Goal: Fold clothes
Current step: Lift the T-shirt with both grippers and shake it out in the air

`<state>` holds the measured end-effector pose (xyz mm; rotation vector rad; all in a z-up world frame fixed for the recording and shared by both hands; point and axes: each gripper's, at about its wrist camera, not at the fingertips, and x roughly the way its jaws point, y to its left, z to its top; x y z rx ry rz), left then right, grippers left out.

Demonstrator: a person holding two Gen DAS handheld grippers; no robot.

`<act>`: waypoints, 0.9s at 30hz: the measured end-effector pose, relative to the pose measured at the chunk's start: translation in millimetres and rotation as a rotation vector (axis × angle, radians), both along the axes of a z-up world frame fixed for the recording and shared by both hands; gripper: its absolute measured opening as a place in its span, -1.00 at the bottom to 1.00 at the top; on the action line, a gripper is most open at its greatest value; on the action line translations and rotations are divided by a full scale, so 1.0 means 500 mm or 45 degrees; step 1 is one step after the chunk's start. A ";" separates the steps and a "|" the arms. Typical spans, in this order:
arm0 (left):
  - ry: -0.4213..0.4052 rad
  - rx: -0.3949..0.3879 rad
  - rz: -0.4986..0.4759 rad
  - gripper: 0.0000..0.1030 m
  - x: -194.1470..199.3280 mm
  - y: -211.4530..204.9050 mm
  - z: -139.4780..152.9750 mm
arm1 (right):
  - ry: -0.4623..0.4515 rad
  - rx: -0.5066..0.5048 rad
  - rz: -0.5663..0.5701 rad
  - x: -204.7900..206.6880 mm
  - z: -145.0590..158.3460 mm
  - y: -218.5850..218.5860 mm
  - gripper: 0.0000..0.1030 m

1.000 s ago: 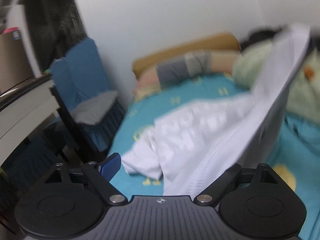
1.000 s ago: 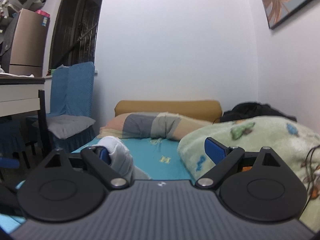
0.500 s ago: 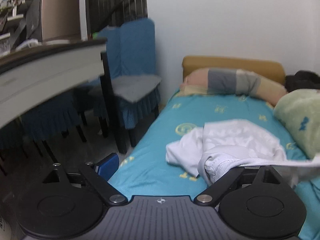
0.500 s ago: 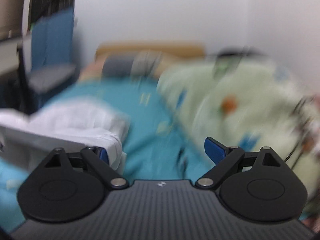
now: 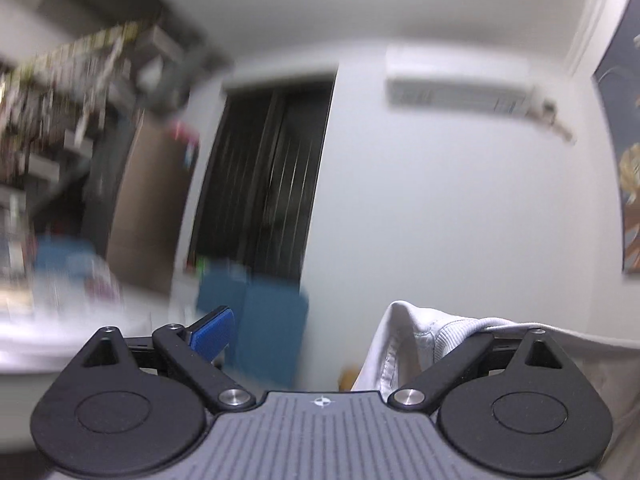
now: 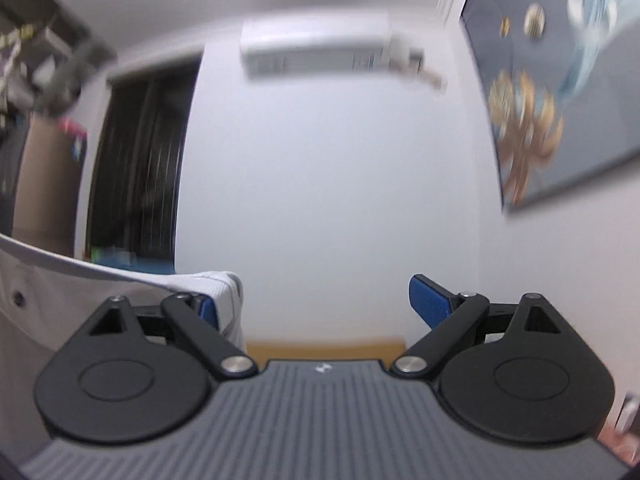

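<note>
Both cameras are tilted up toward the far wall, and much of the left part of each frame is blurred. In the left wrist view the left gripper (image 5: pixel 320 328) has its jaws spread wide apart; the blue pad of one finger (image 5: pixel 212 330) is bare at lower left, while the other finger at lower right is draped by the white garment (image 5: pixel 404 344), whose ribbed hem lies over it and runs off the right edge. In the right wrist view the right gripper (image 6: pixel 324 300) also has its jaws wide apart: the white garment (image 6: pixel 80 292) hangs over the finger at lower left and stretches off the left edge, and the blue pad at lower right (image 6: pixel 430 300) is bare. Above, an air conditioner (image 6: pixel 316 46) sits on the wall, a dark doorway (image 6: pixel 136 168) at left, a framed picture (image 6: pixel 560 92) at upper right.
</note>
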<state>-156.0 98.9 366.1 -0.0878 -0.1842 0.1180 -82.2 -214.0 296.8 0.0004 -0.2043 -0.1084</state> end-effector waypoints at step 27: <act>0.304 0.113 -0.044 1.00 0.570 -0.032 -0.240 | 0.287 -0.255 -0.138 0.404 -0.218 -0.030 0.81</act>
